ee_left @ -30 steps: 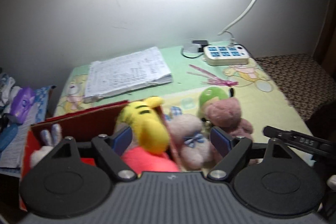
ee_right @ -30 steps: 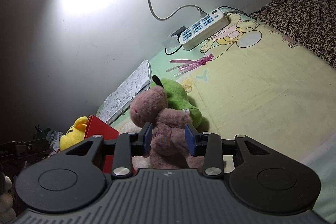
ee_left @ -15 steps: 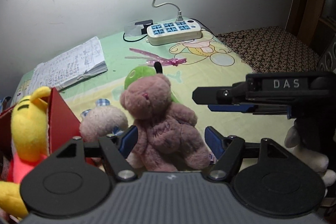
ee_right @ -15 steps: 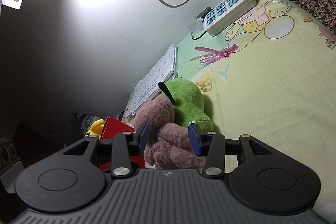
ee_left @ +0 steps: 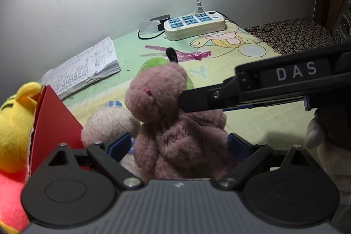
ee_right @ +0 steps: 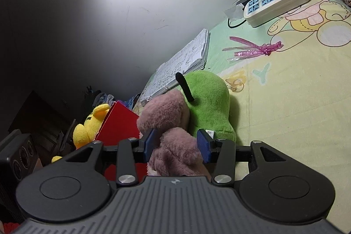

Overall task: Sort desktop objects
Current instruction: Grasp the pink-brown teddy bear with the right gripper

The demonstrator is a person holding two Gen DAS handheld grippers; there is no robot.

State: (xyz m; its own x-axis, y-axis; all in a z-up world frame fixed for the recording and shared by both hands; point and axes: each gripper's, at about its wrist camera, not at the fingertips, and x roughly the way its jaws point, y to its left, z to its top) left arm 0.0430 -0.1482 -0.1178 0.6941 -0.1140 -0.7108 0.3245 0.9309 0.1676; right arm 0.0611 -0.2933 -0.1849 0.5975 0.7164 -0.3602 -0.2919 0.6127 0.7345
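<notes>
A mauve teddy bear [ee_left: 173, 120] sits upright on the cartoon-print cloth. My left gripper [ee_left: 178, 145] is open, its blue pads on either side of the bear's lower body. My right gripper [ee_right: 176, 146] has its pads against the bear [ee_right: 173, 146], shut on it; it also shows as a black bar from the right in the left wrist view [ee_left: 263, 87]. A green plush [ee_right: 208, 102] lies behind the bear. A pale pink plush [ee_left: 107, 126] sits to its left. A red box [ee_left: 52, 122] holds a yellow plush [ee_left: 13, 124].
An open notebook [ee_left: 85, 69] lies at the back left. A white power strip [ee_left: 195, 24] with a cable sits by the wall. A pink ribbon [ee_left: 186, 54] lies on the cloth [ee_left: 263, 124]. A patterned cushion [ee_left: 291, 34] is at the far right.
My left gripper has swung right from the red box and closed in on the mauve bear. My right gripper has opened slightly around the bear and tilted.
</notes>
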